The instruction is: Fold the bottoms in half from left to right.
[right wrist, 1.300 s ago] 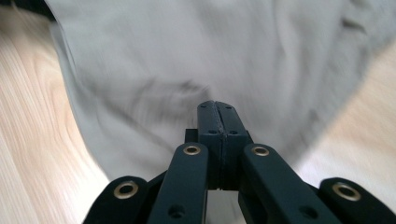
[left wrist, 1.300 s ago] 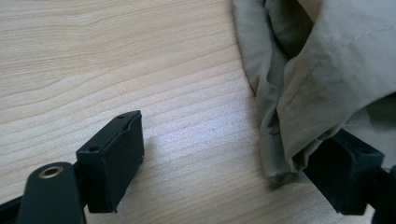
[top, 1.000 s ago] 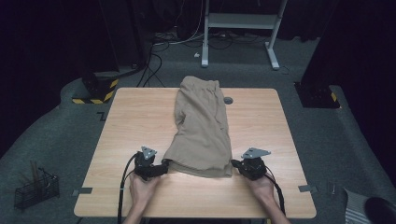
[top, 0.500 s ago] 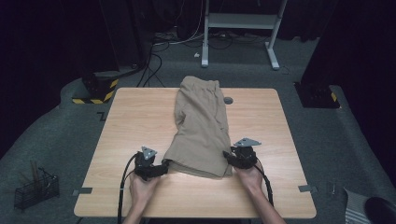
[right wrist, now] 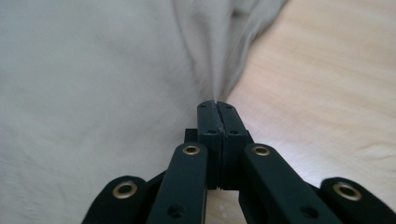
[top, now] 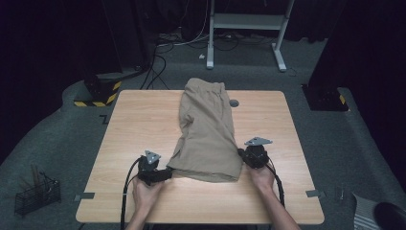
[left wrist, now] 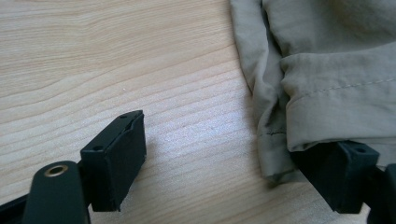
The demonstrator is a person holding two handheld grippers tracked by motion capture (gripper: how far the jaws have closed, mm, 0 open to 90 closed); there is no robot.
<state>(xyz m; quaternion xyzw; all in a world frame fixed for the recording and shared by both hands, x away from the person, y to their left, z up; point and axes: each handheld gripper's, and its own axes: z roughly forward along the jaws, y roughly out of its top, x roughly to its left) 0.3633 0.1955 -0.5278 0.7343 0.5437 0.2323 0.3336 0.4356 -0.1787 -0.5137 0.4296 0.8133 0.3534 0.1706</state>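
The tan shorts (top: 207,129) lie flat down the middle of the surface (top: 134,124), hem toward its near edge. They are soft, light and floppy. The right hand-held gripper (right wrist: 216,105) is pressed together, pinching the hem's side fold. The left hand-held gripper (left wrist: 233,154) is spread wide at the other hem corner, a good place to grab.

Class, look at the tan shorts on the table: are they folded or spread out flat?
Folded. The shorts lie doubled lengthwise in a narrow strip, both leg hems stacked at the near end.
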